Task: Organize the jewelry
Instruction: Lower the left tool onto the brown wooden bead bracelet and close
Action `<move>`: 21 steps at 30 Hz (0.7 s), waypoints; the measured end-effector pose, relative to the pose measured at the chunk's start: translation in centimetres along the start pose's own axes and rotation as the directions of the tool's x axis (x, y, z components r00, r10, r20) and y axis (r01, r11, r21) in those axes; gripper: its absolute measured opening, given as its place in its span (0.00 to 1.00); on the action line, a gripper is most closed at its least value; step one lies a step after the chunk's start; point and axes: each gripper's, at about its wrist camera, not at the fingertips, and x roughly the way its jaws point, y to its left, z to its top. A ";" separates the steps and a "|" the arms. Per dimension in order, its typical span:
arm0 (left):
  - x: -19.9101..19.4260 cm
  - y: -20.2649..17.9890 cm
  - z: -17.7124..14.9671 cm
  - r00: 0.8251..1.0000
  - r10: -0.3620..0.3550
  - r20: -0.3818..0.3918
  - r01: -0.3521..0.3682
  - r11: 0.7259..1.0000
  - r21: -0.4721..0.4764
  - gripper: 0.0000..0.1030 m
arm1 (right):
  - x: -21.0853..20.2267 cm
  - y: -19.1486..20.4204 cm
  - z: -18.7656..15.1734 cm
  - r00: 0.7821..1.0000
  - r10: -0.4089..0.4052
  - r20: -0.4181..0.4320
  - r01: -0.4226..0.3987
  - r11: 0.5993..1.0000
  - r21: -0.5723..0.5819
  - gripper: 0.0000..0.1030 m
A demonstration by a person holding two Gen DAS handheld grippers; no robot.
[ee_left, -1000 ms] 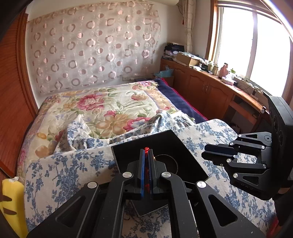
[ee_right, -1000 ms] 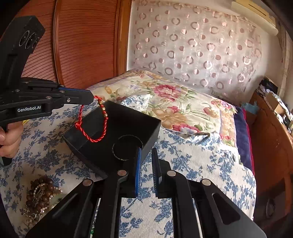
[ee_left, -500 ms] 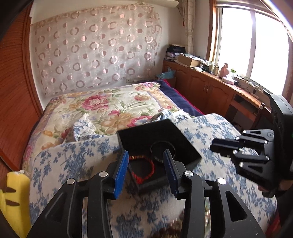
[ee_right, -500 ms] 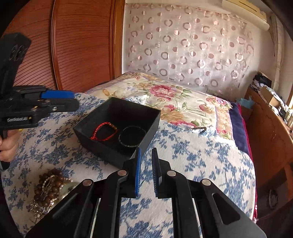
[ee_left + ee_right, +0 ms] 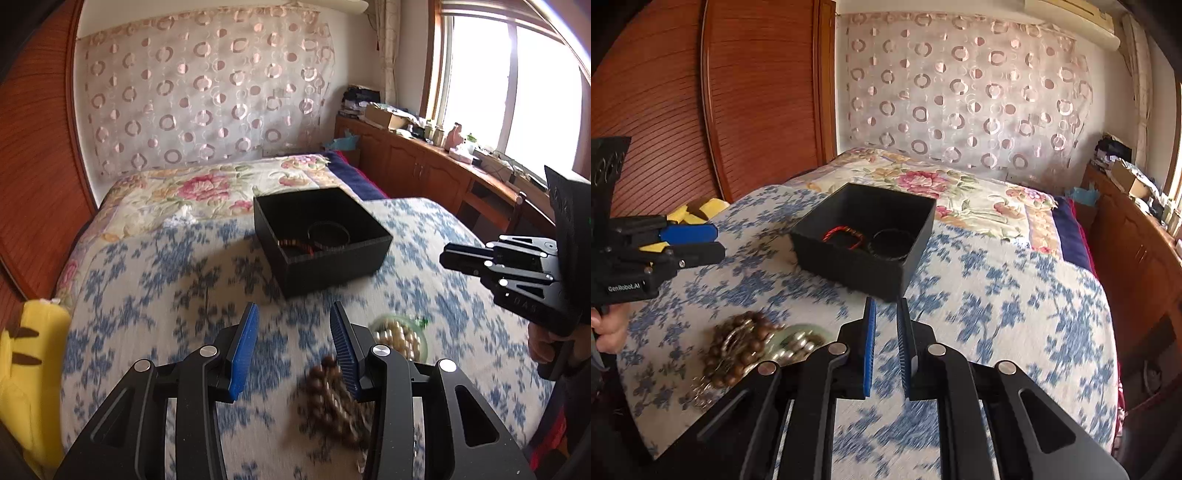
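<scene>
Left gripper [image 5: 291,314] spread, empty, above bedspread [image 5: 184,280] — right gripper [image 5: 886,308] nearly closed, gripping nothing; red bracelet [image 5: 842,236] inside black box [image 5: 849,264].

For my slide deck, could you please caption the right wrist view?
Right gripper empty above the quilt; black box holds two bracelets, bead pile waits nearby.

The left gripper [image 5: 291,325] points forward and downward, its blue-padded jaws well apart with nothing between them; a bare hand [image 5: 609,328] grips its handle from below; the right gripper [image 5: 886,321] tilts downward likewise, its jaws parted by a narrow empty gap; fingers [image 5: 543,345] wrap its handle.
</scene>
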 end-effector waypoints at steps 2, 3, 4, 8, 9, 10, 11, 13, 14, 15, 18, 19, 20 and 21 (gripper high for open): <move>-0.3 0.1 -0.9 1.000 -0.001 -0.012 0.001 1.000 -0.011 0.38 | -0.2 0.4 -0.7 1.000 0.013 -0.006 -0.013 1.000 0.008 0.13; -0.4 0.2 -1.4 1.000 -0.001 -0.019 0.001 1.000 -0.016 0.38 | -0.2 0.6 -1.2 1.000 0.021 -0.008 -0.021 1.000 0.014 0.15; -0.4 0.2 -1.9 1.000 -0.003 -0.027 0.003 1.000 -0.021 0.38 | -0.3 0.9 -1.6 1.000 0.024 -0.010 -0.024 1.000 0.018 0.18; -0.3 0.2 -3.6 0.998 -0.001 -0.064 0.000 1.000 -0.022 0.38 | 0.1 1.5 -3.1 0.999 0.045 -0.024 -0.044 0.998 0.040 0.18; -0.2 0.3 -4.0 0.997 -0.008 -0.076 0.006 1.000 -0.025 0.38 | 0.3 1.6 -3.6 0.998 0.053 -0.031 -0.051 0.997 0.049 0.18; -0.1 0.3 -4.4 0.996 -0.012 -0.084 0.010 1.000 -0.029 0.38 | 0.5 1.7 -3.9 0.998 0.058 -0.037 -0.056 0.997 0.055 0.18; 0.0 0.3 -4.8 0.995 -0.018 -0.095 0.014 0.999 -0.035 0.38 | 0.6 1.8 -4.3 0.997 0.065 -0.043 -0.062 0.996 0.061 0.18; 0.2 0.3 -5.3 0.994 -0.033 -0.108 0.028 0.998 -0.048 0.36 | 0.8 2.0 -4.9 0.996 0.070 -0.047 -0.067 0.996 0.064 0.18; 0.3 0.2 -5.5 0.993 -0.038 -0.113 0.033 0.998 -0.050 0.35 | 0.9 2.1 -5.2 0.996 0.070 -0.053 -0.067 0.996 0.067 0.18; 0.4 0.1 -5.7 0.992 -0.044 -0.119 0.038 0.998 -0.052 0.33 | 1.0 2.2 -5.4 0.996 0.069 -0.056 -0.066 0.996 0.068 0.18; 1.0 -0.3 -6.0 0.989 -0.061 -0.135 0.054 0.997 -0.053 0.27 | 1.2 2.2 -5.5 0.996 0.068 -0.061 -0.064 0.996 0.065 0.18; 1.1 -0.4 -6.0 0.988 -0.066 -0.137 0.059 0.997 -0.055 0.27 | 1.2 2.3 -5.5 0.996 0.065 -0.057 -0.061 0.996 0.061 0.18; 1.2 -0.5 -6.1 0.988 -0.074 -0.137 0.066 0.996 -0.059 0.26 | 1.1 2.4 -5.4 0.996 0.062 -0.057 -0.059 0.997 0.058 0.18; 1.4 -0.5 -6.2 0.987 -0.079 -0.141 0.071 0.996 -0.062 0.26 | 1.2 2.5 -5.5 0.997 0.058 -0.058 -0.055 0.997 0.053 0.18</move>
